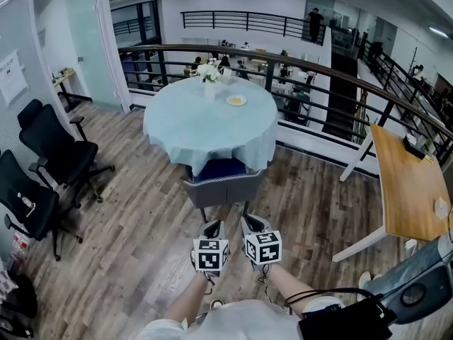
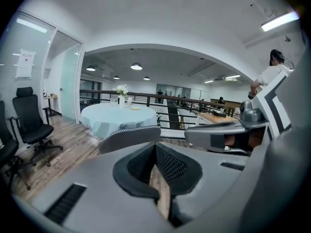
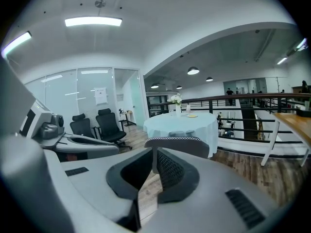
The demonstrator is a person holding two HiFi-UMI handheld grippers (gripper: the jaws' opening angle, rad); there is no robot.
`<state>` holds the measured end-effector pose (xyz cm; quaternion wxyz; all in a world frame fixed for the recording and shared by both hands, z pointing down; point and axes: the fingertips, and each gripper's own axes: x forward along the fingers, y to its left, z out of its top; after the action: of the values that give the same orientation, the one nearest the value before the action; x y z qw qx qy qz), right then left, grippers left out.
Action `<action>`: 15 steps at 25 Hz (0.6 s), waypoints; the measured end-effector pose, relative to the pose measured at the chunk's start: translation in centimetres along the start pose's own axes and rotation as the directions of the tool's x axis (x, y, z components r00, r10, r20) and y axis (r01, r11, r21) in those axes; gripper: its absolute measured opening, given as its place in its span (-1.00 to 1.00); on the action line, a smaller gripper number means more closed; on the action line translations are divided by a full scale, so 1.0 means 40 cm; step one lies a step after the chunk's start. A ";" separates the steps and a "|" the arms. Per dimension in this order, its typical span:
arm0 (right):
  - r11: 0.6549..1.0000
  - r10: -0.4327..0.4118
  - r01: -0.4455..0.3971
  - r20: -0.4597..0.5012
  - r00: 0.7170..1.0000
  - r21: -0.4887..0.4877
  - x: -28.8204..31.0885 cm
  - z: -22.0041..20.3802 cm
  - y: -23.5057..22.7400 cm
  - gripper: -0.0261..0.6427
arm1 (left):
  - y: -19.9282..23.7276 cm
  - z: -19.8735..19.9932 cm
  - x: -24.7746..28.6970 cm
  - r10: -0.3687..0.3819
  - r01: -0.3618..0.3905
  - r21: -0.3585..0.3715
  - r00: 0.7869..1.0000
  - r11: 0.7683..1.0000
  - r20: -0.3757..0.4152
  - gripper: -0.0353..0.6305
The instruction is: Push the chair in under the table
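Observation:
A chair (image 1: 225, 179) with a grey back and a blue seat stands at the near side of a round table (image 1: 198, 122) under a pale blue cloth, its seat partly beneath the cloth. Both grippers hang side by side just short of the chair back, touching nothing. My left gripper (image 1: 214, 227) is shut and empty. My right gripper (image 1: 253, 222) has its jaws only a narrow slit apart, with nothing between them. In the left gripper view the chair back (image 2: 130, 136) lies beyond the closed jaws (image 2: 155, 147). The right gripper view shows the chair back (image 3: 182, 143) just past the jaws (image 3: 154, 153).
A vase of white flowers (image 1: 209, 71) and a small plate (image 1: 236, 100) sit on the table. Black office chairs (image 1: 53, 147) stand at the left, a wooden desk (image 1: 407, 183) at the right, and a curved railing (image 1: 318, 83) runs behind the table. The floor is wood planks.

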<state>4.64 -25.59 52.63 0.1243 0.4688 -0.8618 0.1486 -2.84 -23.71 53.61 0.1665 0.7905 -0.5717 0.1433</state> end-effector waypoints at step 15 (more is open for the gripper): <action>0.999 -0.003 0.001 -0.039 0.999 -0.050 -0.026 -0.036 0.024 -0.87 | -0.009 -0.013 -0.027 0.010 -0.010 0.017 1.000 1.000 -0.001 -0.88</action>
<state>4.48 -23.76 53.48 0.1531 0.4633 -0.8622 0.1361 -2.84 -22.45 53.60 0.1595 0.7890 -0.5742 0.1493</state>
